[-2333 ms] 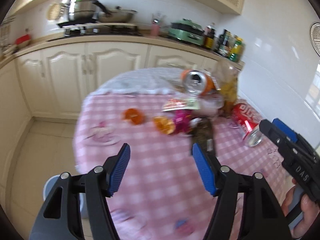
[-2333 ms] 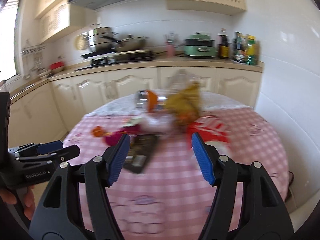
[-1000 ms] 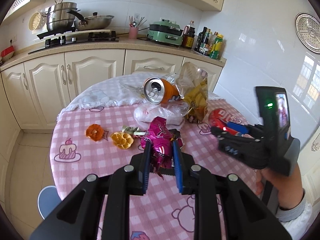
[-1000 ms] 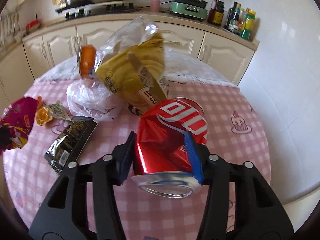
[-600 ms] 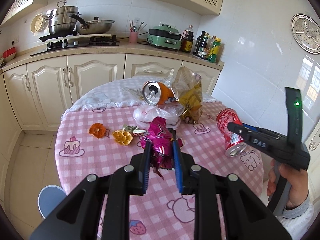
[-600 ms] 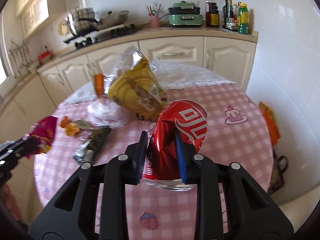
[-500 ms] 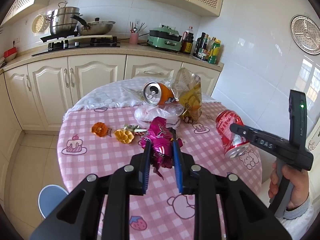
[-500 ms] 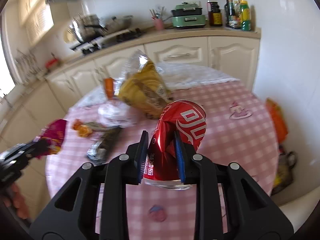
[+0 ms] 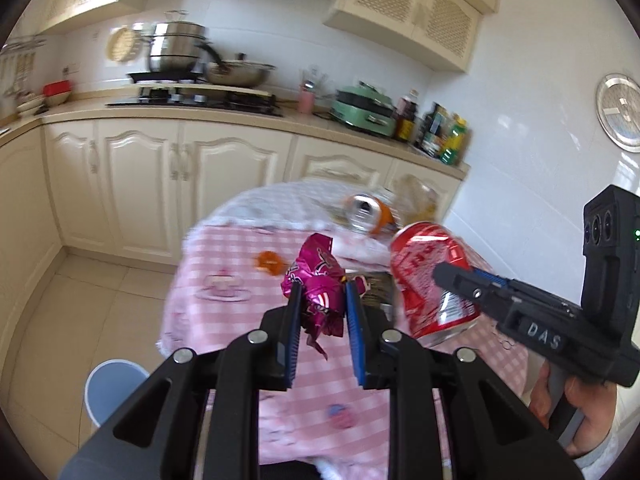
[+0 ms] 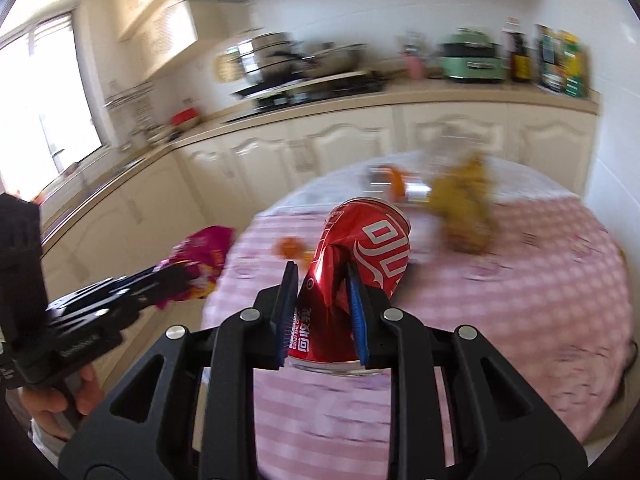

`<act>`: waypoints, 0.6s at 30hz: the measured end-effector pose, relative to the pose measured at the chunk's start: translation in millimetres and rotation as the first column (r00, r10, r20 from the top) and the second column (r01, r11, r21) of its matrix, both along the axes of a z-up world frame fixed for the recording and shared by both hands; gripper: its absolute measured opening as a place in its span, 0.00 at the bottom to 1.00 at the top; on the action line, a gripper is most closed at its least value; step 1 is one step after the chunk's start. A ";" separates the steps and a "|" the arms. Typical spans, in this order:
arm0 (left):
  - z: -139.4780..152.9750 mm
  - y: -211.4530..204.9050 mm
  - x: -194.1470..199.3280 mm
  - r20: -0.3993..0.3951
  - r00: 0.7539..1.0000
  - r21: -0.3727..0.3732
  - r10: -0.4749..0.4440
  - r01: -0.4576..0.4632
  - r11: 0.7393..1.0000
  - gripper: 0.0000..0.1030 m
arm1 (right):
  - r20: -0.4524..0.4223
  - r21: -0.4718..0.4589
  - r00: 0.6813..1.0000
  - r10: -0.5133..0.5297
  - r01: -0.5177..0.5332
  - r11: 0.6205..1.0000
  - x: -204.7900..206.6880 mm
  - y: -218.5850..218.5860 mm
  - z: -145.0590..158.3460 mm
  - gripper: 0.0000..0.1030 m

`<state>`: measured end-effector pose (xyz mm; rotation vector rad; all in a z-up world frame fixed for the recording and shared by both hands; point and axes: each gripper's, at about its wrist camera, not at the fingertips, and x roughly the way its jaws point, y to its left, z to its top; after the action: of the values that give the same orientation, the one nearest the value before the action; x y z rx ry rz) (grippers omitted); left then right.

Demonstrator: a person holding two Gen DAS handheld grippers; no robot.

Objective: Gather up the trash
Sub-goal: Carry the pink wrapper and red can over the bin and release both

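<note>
My left gripper (image 9: 321, 294) is shut on a crumpled magenta snack wrapper (image 9: 316, 276) and holds it above the pink checked table (image 9: 224, 256). My right gripper (image 10: 322, 276) is shut on a crushed red soda can (image 10: 360, 264), held off the table; the can also shows in the left wrist view (image 9: 428, 276). The wrapper shows at the left of the right wrist view (image 10: 200, 256). An orange can (image 9: 366, 212), a yellow snack bag (image 10: 464, 204), orange peel (image 9: 269, 261) and a dark wrapper (image 9: 376, 288) lie on the table.
A blue bin (image 9: 114, 386) stands on the tiled floor left of the table. Cream cabinets (image 9: 160, 184) with a stove, pots and bottles run along the back wall. A white wall (image 9: 540, 160) is close on the right.
Both grippers have pulled back from the table and swung left with their loads. The red can now sits close beside the wrapper, and the blue bin shows larger at lower left.
</note>
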<state>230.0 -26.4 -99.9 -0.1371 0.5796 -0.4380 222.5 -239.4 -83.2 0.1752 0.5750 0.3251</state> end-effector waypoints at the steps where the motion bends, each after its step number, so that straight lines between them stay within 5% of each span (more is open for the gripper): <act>1: -0.2 11.2 -0.8 0.001 1.000 -0.005 0.019 -0.019 1.000 0.20 | 0.004 -0.005 0.999 0.033 -0.033 0.999 3.3 17.5 1.0 0.23; 8: -20.1 124.3 -4.6 -0.015 0.969 -0.010 0.248 -0.248 0.969 0.20 | -0.019 -0.005 0.967 0.255 -0.255 0.967 36.1 145.1 -14.0 0.23; 12: -56.0 193.7 6.2 -0.101 0.924 -0.017 0.369 -0.373 0.928 0.20 | -0.067 -0.006 0.931 0.359 -0.360 0.933 57.5 214.7 -41.5 0.23; 18: -145.5 270.6 47.6 -0.289 0.836 0.017 0.467 -0.483 0.875 0.20 | -0.215 -0.007 0.867 0.449 -0.461 0.887 98.9 308.4 -123.7 0.23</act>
<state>277.6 244.1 -245.4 -0.3961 0.7909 0.0574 321.4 69.1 -206.9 0.0118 0.8342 0.7569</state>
